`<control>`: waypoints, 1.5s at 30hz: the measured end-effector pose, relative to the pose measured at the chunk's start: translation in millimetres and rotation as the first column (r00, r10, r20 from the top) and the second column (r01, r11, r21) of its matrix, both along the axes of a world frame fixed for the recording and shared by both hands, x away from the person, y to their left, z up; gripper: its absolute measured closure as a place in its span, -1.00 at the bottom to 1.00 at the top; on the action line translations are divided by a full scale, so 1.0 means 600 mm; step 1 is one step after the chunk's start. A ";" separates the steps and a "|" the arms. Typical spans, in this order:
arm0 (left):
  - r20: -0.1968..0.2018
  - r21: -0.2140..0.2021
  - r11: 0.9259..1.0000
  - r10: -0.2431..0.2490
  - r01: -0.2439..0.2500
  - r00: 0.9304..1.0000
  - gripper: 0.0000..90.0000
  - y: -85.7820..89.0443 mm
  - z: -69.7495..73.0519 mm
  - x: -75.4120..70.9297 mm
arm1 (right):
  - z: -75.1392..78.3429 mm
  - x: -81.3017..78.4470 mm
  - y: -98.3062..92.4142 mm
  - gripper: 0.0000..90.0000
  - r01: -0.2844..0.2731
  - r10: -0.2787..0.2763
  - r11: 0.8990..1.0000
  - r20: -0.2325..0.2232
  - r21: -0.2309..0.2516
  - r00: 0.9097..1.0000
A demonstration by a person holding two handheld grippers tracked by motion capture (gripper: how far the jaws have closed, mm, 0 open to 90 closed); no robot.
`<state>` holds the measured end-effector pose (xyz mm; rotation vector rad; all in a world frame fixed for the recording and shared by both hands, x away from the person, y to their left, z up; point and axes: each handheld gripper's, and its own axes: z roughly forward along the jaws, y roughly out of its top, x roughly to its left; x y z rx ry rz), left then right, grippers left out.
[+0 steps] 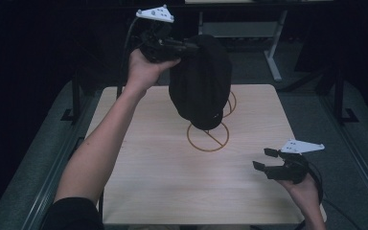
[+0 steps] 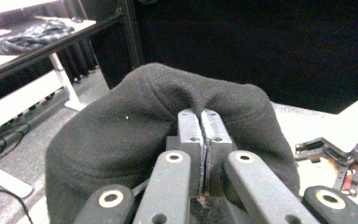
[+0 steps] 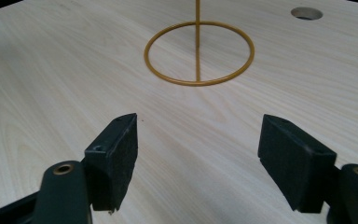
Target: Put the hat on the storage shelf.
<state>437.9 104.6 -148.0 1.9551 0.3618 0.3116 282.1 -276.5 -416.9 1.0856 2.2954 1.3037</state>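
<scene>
Left gripper (image 1: 191, 47): black metal-and-plastic body, grey three-cornered plate on top, cable trailing down behind; held high over the table's far edge. Jaws pinched tight together on a fold of the black hat (image 1: 202, 81). In the left gripper view the two flat grey jaw plates meet w/ cloth bunched up between them (image 2: 204, 135).

Black hat: soft knit or fleece fabric, matte, slightly fuzzy; rounded dome shape, hanging limp below the grip, clear of the tabletop. Its lower end hangs in front of the wire stand (image 1: 208, 136).

Wire stand: thin mustard-yellow metal rod; flat ring base lying on the table w/ a straight bar across it, upright stem rising from it (image 3: 198, 53). A second ring shows partly behind the hat in the high view.

Right gripper (image 1: 266, 159): same build, grey plate on top; low over the table's near right corner, well apart from hat and stand. Jaws spread wide, nothing between them; pads (image 3: 116, 158) are black, blocky, rubber-like w/ a fine grain.

Table (image 1: 163, 182): pale wood-grain top, rectangular, smooth; round hole near a far corner (image 3: 306, 13).

Surrounds: dark room, grey floor, white desk frame behind (image 1: 273, 52).
</scene>
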 end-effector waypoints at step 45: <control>-0.214 0.211 0.977 0.050 -0.004 0.976 0.43 -0.171 -0.116 0.105 | -0.011 0.008 -0.018 -0.42 0.059 -0.059 0.998 0.008 0.026 0.998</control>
